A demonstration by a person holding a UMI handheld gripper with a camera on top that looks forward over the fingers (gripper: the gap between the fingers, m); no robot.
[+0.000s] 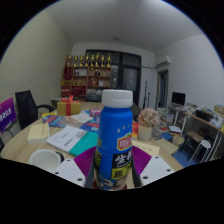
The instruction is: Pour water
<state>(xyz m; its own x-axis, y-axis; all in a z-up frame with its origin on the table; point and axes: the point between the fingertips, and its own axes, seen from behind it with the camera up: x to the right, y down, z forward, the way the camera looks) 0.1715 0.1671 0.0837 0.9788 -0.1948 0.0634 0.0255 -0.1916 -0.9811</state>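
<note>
Bottle (116,137) upright between white fingers (70,172)

Blue plastic bottle with white cap (116,135), standing between fingers of hand-held gripper (113,172): label printed with large dark characters on yellow-green band low on front, non-Latin script, too small to read. Smaller markings higher on label, illegible. Books and papers (68,136) on surface left of bottle: print not readable.

glossy plastic bottle (116,138) with smooth white cap, printed blue label, wood-look table (30,141)
</note>
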